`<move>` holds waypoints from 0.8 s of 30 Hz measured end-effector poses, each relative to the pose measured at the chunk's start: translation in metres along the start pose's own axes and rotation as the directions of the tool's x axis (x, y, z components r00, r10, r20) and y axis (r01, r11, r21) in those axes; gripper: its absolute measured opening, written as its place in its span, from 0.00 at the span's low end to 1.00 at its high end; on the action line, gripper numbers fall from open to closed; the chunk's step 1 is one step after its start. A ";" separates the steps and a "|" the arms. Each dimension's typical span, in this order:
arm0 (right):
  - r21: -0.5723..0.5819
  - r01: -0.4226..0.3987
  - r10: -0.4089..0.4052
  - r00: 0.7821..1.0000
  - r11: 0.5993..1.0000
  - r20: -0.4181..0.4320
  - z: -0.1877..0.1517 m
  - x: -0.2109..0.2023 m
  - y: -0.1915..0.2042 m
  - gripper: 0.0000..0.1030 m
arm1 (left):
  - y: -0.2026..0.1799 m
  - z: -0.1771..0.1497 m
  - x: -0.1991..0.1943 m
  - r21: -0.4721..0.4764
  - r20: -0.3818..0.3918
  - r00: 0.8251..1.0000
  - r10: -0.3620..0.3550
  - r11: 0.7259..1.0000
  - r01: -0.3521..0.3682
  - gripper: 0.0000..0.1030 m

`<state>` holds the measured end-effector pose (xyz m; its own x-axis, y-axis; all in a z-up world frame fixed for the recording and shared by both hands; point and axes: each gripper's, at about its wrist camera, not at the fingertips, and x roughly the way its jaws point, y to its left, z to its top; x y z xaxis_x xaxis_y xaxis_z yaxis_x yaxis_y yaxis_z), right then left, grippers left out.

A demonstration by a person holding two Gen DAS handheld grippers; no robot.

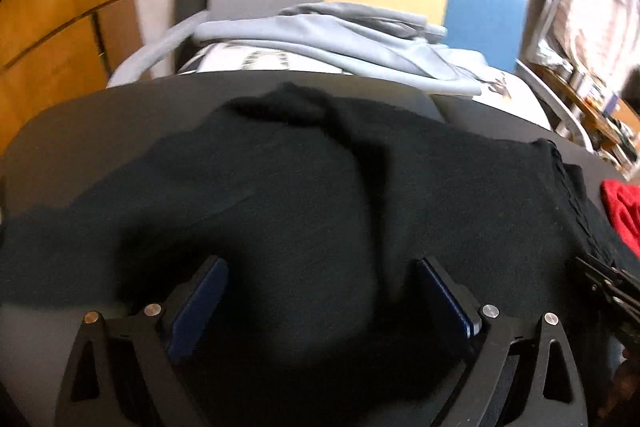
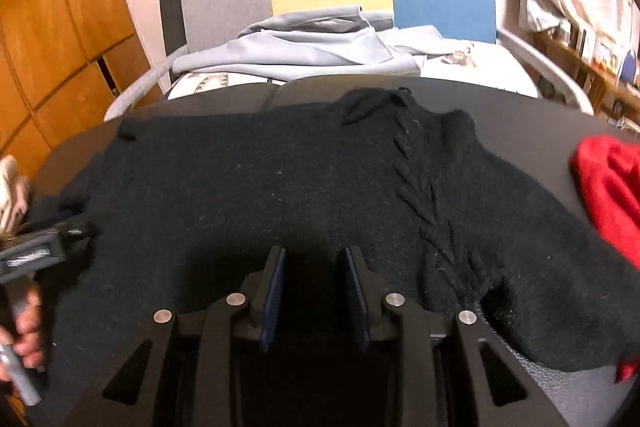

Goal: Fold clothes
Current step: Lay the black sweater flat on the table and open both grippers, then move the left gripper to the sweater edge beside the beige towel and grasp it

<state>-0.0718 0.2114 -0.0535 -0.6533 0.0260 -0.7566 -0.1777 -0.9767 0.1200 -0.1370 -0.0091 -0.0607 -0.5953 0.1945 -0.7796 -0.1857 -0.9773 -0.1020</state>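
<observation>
Black knit sweater (image 2: 280, 187) spread flat on the dark surface (image 2: 520, 115).

The left hand-held gripper (image 1: 320, 291) hovers over it spread wide and empty; the right hand-held gripper (image 2: 316, 287) stands narrow, gripping nothing. A red garment (image 2: 612, 195) lies just beside the sweater.

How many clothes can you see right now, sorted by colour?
Black: 1, the sweater spread on the table
Red: 1, the garment at the table's right edge
Light blue-grey: 1, the garment on the chair, though it could be more than one piece
Total: 3
</observation>
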 end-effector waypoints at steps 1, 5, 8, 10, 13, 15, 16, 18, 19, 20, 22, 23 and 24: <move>0.003 0.002 -0.002 1.000 1.000 -0.003 0.000 -0.001 0.000 0.30 | 0.012 -0.005 -0.008 -0.025 0.001 1.000 -0.002 1.000 0.002 0.93; 0.035 0.066 -0.068 0.996 0.997 0.063 -0.001 -0.028 0.020 0.30 | 0.078 -0.026 -0.045 -0.159 0.033 0.999 0.018 0.987 -0.012 0.93; -0.018 -0.016 0.017 0.995 1.000 0.100 0.001 -0.036 0.053 0.30 | 0.141 -0.043 -0.067 -0.309 0.051 0.996 0.068 0.950 -0.049 0.93; -0.107 0.001 0.007 0.997 0.994 0.082 0.004 -0.028 0.079 0.30 | 0.187 -0.054 -0.076 -0.440 0.046 0.992 0.118 0.894 -0.086 0.93; -0.215 0.062 -0.051 0.997 0.975 0.056 0.002 -0.008 0.107 0.30 | 0.250 -0.068 -0.082 -0.623 -0.001 0.983 0.181 0.769 -0.142 0.93; -0.246 0.092 -0.091 0.996 0.965 0.015 -0.006 0.009 0.113 0.30 | 0.282 -0.077 -0.092 -0.701 -0.008 0.972 0.234 0.692 -0.172 0.93; -0.251 0.107 -0.105 0.994 0.962 0.023 -0.007 0.010 0.115 0.30 | 0.297 -0.081 -0.098 -0.735 -0.010 0.965 0.262 0.653 -0.185 0.93; -0.259 0.129 -0.124 0.992 0.957 0.035 -0.008 0.009 0.116 0.32 | 0.320 -0.085 -0.109 -0.760 -0.022 0.947 0.320 0.610 -0.224 0.93; -0.261 0.131 -0.126 0.991 0.956 0.037 -0.009 0.009 0.116 0.32 | 0.326 -0.086 -0.113 -0.748 -0.023 0.941 0.338 0.618 -0.241 0.93; -0.256 0.125 -0.120 0.992 0.958 0.037 -0.009 0.008 0.115 0.32 | 0.331 -0.086 -0.117 -0.731 -0.022 0.935 0.353 0.633 -0.256 0.93; -0.243 0.111 -0.106 0.994 0.964 0.034 -0.008 0.008 0.111 0.33 | 0.339 -0.088 -0.124 -0.696 -0.022 0.923 0.384 0.656 -0.290 0.93; -0.238 0.105 -0.100 0.994 0.966 0.033 -0.008 0.008 0.110 0.33 | 0.343 -0.090 -0.127 -0.679 -0.027 0.915 0.402 0.664 -0.312 0.93; -0.232 0.099 -0.094 0.995 0.968 0.033 -0.007 0.008 0.108 0.33 | 0.347 -0.091 -0.127 -0.668 -0.038 0.912 0.408 0.669 -0.327 0.93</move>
<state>-0.0907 0.1042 -0.0509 -0.6574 0.1247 -0.7432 -0.0662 -0.9920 -0.1079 -0.0551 -0.3810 -0.0532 -0.5888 -0.2246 -0.7764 0.5926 -0.7733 -0.2257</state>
